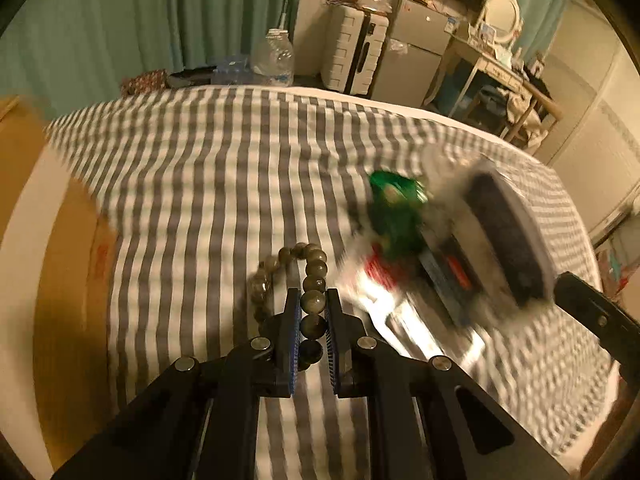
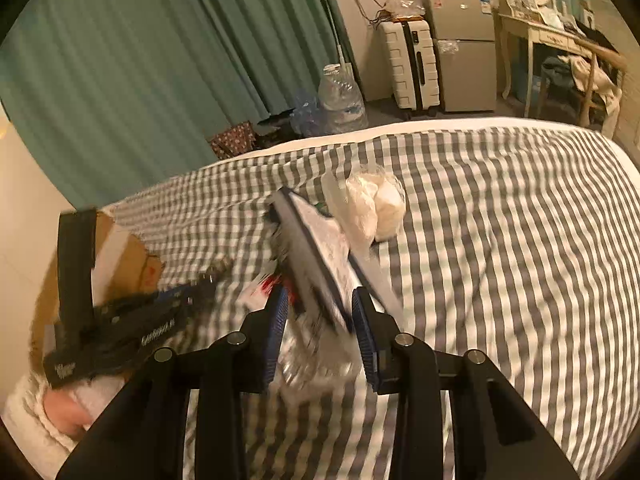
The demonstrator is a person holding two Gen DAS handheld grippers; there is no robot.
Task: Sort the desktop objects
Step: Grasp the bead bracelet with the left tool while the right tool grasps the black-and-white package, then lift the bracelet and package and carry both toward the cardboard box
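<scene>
My left gripper (image 1: pixel 313 294) is shut on a bracelet of dark olive beads (image 1: pixel 316 270). Its loop hangs out ahead of the fingertips over the striped bedsheet (image 1: pixel 208 184). My right gripper (image 2: pixel 320 300) holds the near end of a flat dark object with a white rim (image 2: pixel 308 252), which tilts up and away. This object (image 1: pixel 504 232) is blurred in the left wrist view. Next to it there lie a green item (image 1: pixel 396 208) and a red and white packet (image 1: pixel 380 272). The left gripper (image 2: pixel 132 320) shows blurred at the left of the right wrist view.
A cardboard box (image 1: pixel 60 280) stands at the bed's left edge. A crumpled white bag (image 2: pixel 376 208) lies just past the held object. Beyond the far edge are a water bottle (image 2: pixel 340 96), a white suitcase (image 2: pixel 412 64) and a small fridge (image 2: pixel 464 48). A white fleecy sleeve (image 2: pixel 36 420) is at the lower left.
</scene>
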